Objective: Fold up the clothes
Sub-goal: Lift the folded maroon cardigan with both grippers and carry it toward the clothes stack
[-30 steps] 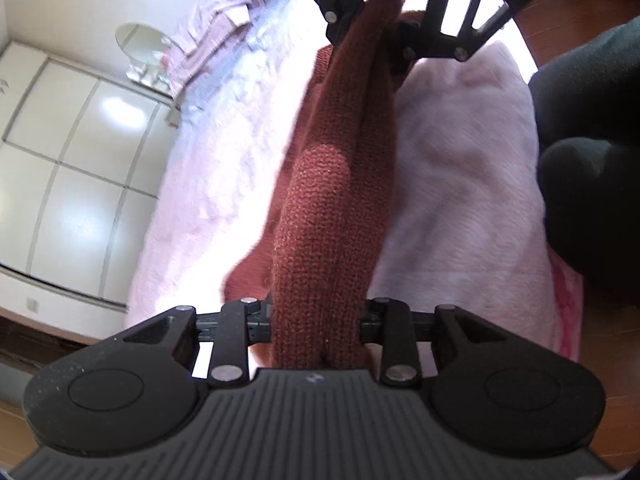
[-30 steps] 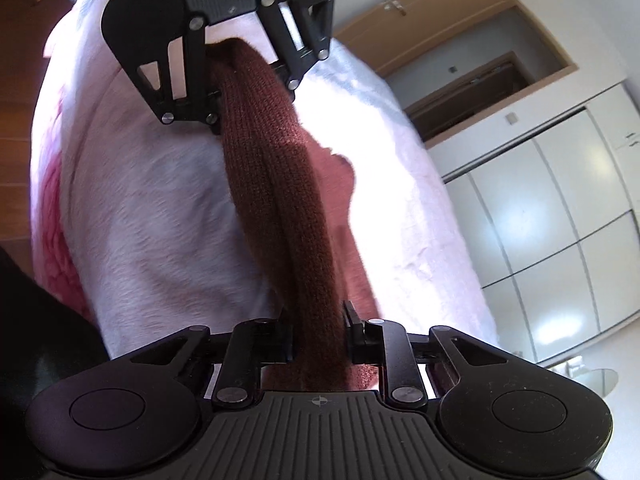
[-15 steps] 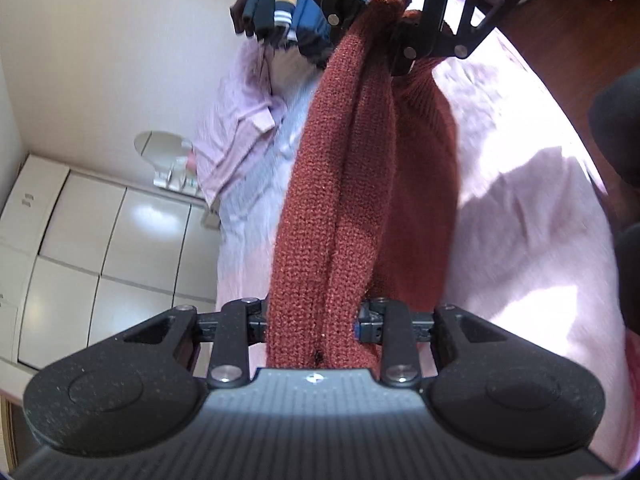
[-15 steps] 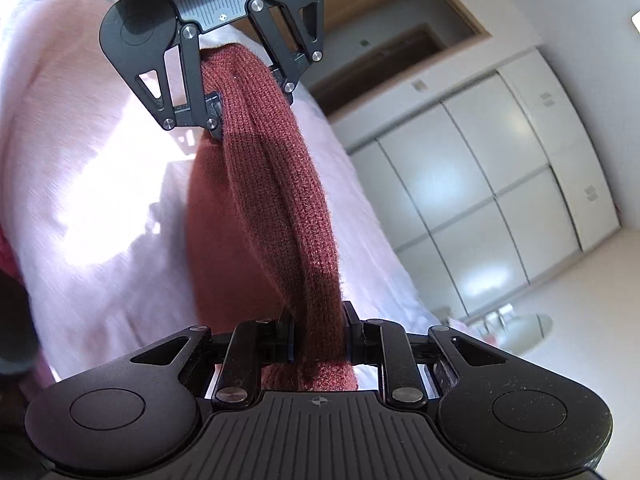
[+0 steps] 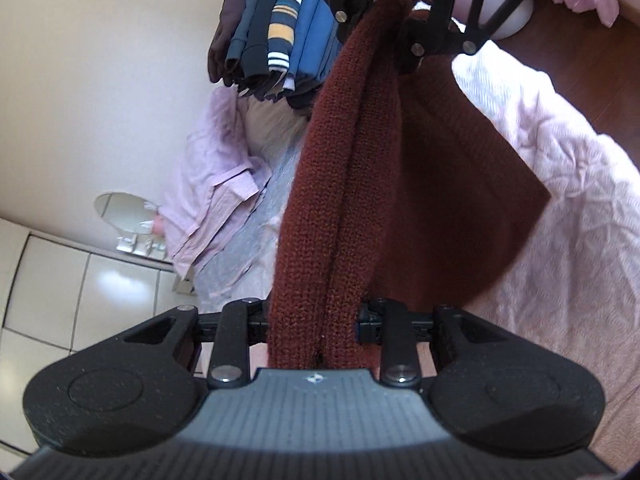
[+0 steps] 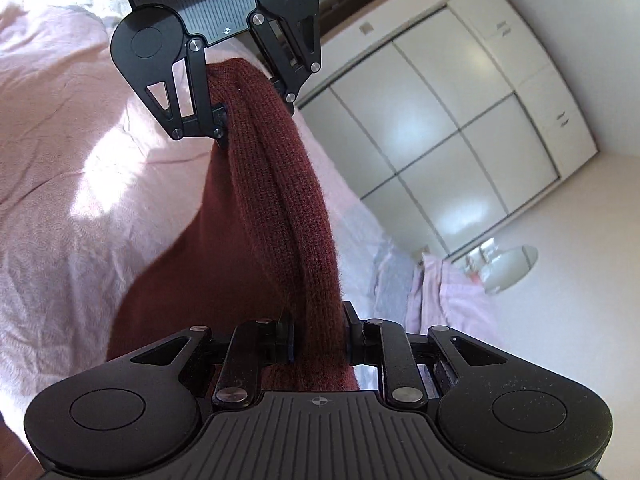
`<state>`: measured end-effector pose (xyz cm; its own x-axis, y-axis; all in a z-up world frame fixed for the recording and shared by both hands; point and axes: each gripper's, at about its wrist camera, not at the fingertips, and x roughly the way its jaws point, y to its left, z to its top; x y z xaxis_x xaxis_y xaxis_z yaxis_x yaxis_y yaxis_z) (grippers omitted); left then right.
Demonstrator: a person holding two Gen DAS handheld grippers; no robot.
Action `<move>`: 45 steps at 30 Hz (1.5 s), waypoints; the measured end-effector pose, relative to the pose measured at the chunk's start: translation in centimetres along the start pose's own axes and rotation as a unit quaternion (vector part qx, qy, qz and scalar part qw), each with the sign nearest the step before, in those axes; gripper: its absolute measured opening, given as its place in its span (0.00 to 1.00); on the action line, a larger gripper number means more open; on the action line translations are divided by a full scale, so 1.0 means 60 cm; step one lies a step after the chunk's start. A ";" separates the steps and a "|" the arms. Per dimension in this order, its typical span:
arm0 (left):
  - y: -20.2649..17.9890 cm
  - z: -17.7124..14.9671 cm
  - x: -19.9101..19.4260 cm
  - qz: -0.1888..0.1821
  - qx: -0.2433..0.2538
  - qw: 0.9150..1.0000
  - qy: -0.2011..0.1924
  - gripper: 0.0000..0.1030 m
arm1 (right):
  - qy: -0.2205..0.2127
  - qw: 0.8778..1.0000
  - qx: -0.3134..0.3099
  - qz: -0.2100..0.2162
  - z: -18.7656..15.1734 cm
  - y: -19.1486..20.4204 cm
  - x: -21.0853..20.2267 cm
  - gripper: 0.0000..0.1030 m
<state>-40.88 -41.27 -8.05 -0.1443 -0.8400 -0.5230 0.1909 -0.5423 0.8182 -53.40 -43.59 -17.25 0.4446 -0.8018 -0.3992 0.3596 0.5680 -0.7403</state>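
1 red sweater [image 5: 352,184], 2 grippers [image 5: 313,322] [image 6: 318,338], 1 pink bed [image 6: 60,168], 1 clothes stack [image 5: 272,32], 1 mirror [image 6: 508,268]

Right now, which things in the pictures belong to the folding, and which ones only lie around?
In use:
- red knitted sweater, stretched between both grippers
- left gripper, shut on it
- right gripper, shut on it
- pink blanket beneath

Lying about:
- stack of folded clothes
- lilac shirt
- white wardrobe
- round mirror

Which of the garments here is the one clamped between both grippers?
The rust-red knitted sweater, stretched between the left gripper and right gripper. The lilac shirt lies loose and the dark folded stack sits untouched.
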 end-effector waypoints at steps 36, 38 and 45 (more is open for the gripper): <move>0.453 0.360 0.063 -0.046 0.049 0.976 -0.208 0.25 | 0.132 0.985 0.071 -0.080 0.077 -0.573 -0.250 0.19; 0.491 0.404 0.098 -0.030 0.043 0.974 -0.218 0.25 | 0.130 0.984 0.068 -0.099 0.053 -0.625 -0.248 0.19; 0.629 0.588 0.276 0.048 -0.003 0.975 -0.217 0.25 | 0.097 0.984 0.013 -0.148 -0.087 -0.869 -0.175 0.19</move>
<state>-70.33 -75.03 22.59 -0.5215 -0.8015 -0.2926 0.2303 -0.4624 0.8562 -81.07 -65.74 22.72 0.1535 -0.9520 -0.2650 0.4713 0.3062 -0.8271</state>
